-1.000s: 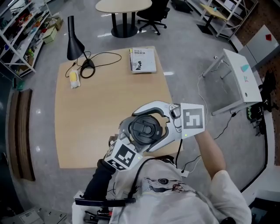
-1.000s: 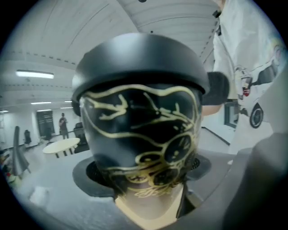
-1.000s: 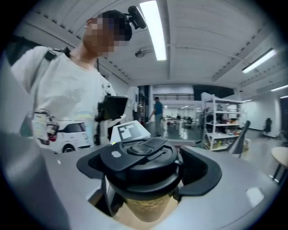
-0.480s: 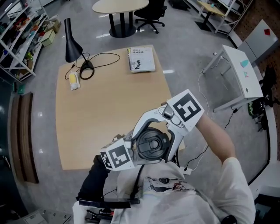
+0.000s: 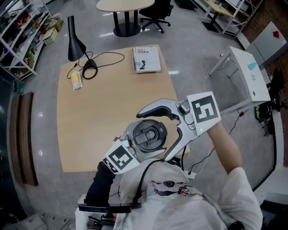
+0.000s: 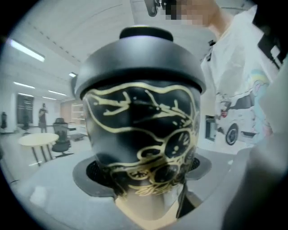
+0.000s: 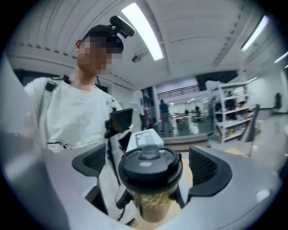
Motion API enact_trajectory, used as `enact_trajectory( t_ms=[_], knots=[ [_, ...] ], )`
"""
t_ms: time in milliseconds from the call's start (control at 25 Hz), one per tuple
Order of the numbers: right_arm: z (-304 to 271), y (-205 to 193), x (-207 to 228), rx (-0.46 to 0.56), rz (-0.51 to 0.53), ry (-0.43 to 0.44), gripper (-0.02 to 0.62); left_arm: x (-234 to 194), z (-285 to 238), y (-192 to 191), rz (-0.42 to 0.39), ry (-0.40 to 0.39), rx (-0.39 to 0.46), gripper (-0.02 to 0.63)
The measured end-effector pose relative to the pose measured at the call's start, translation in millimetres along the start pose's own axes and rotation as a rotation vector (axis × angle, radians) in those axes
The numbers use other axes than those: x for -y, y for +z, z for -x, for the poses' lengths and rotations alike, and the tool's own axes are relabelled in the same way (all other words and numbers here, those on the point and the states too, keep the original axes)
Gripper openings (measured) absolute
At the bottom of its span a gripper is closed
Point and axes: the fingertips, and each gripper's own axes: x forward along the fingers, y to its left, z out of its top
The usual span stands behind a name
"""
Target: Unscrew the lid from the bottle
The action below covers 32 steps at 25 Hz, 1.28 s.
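Observation:
A black bottle with a gold pattern (image 6: 139, 130) fills the left gripper view, upright, with its black lid (image 6: 140, 58) on top. My left gripper (image 6: 146, 170) is shut on the bottle's lower body, a pad pressing on each side. In the head view the lid (image 5: 150, 134) faces up in front of the person's chest. My right gripper (image 7: 150, 167) straddles the lid (image 7: 150, 162). Its jaws are opening, and both pads (image 7: 204, 168) stand apart from the lid's rim with a gap on each side.
A wooden table (image 5: 90, 117) lies beyond the bottle, carrying a black desk lamp (image 5: 74, 40) with its cable, a yellow object (image 5: 75, 81) and a book (image 5: 146, 59). A round table (image 5: 126, 4) and a white table (image 5: 249, 76) stand farther off.
The right gripper's jaws have spread away from the lid, and its marker cube has swung up and to the right. The left gripper keeps its hold on the bottle.

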Motion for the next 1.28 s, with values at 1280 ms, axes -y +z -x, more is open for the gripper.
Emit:
enact_trajectory(
  t_ms=[1280],
  knots=[
    [-118,4,-24,-0.221,-0.008,0.107,0.59,56,107,-28,-0.004,-0.047,-0.011,0.417]
  ],
)
